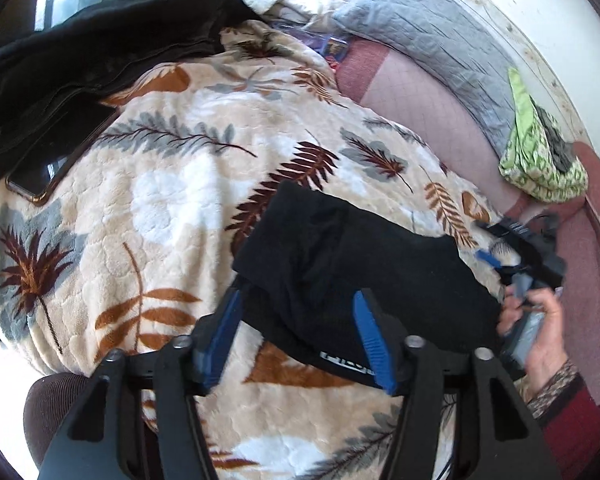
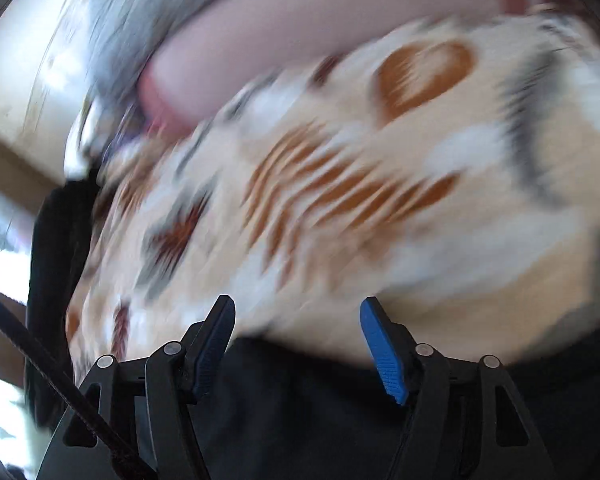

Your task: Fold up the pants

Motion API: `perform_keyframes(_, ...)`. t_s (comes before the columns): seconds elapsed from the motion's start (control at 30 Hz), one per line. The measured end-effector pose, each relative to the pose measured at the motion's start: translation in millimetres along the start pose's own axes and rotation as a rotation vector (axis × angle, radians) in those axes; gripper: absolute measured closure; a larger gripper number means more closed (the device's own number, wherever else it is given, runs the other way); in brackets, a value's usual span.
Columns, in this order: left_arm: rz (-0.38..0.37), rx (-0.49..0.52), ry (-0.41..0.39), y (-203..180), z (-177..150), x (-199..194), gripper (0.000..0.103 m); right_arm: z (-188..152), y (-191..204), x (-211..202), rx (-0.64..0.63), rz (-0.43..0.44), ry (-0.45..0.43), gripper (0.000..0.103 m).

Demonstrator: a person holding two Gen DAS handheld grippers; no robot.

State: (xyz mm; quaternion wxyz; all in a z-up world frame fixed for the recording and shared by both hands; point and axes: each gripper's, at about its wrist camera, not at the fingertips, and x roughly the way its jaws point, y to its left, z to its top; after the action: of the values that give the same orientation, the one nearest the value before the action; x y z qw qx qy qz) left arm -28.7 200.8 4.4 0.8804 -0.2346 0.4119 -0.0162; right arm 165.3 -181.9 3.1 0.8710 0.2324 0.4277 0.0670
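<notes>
The black pants (image 1: 400, 272) lie folded into a compact bundle on a leaf-patterned blanket (image 1: 160, 200), with a small white label at the near edge. My left gripper (image 1: 298, 294) hovers over the bundle's near left part, open. The cloth lies between its blue pads (image 1: 374, 344), which do not pinch it. My right gripper (image 1: 500, 264) is at the bundle's right end, held in a hand (image 1: 540, 320). The right wrist view is smeared by motion. In it the right gripper (image 2: 296, 302) stands open with nothing between its fingers, and black cloth (image 2: 300, 400) lies under them.
A pile of dark clothes (image 1: 100, 40) and a phone (image 1: 56, 152) lie at the blanket's far left. A grey pillow (image 1: 440, 40) and a green patterned bag (image 1: 540, 160) rest on the pink sheet (image 1: 440, 112) to the right. A brown-clad knee (image 1: 52, 408) shows at lower left.
</notes>
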Motion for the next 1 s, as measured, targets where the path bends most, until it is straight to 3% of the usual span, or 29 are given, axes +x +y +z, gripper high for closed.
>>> perform_keyframes(0.1,-0.006,0.043,0.021,-15,-2,3,0.04,11,-32,-49,0.092,0.111,-0.092,0.032)
perform_keyframes(0.2,-0.026,0.101,0.059,-36,-4,14,0.039,6,-72,-106,0.127,0.154,-0.156,0.032)
perform_keyframes(0.33,-0.064,0.17,0.123,-76,-13,36,0.039,-30,-134,-172,0.168,0.02,-0.228,0.031)
perform_keyframes(0.43,-0.098,0.237,0.154,-112,-25,48,0.039,-60,-177,-200,0.195,-0.055,-0.225,0.03)
perform_keyframes(0.63,-0.144,0.445,0.176,-183,-56,78,0.039,-79,-205,-192,0.191,-0.119,-0.172,0.034)
perform_keyframes(0.7,-0.118,0.502,0.198,-197,-65,95,0.039,-78,-204,-181,0.174,-0.108,-0.145,0.047)
perform_keyframes(0.77,-0.066,0.554,0.223,-207,-76,115,0.039,-76,-200,-169,0.144,-0.12,-0.122,0.085)
perform_keyframes(0.9,0.016,0.664,0.2,-221,-88,119,0.039,-75,-209,-175,0.142,-0.255,-0.173,0.086)
perform_keyframes(0.97,-0.072,0.633,0.242,-224,-79,108,0.039,-75,-220,-182,0.171,-0.333,-0.199,0.085)
perform_keyframes(1.0,-0.114,0.618,0.243,-227,-73,102,0.039,-77,-229,-188,0.206,-0.308,-0.212,0.085)
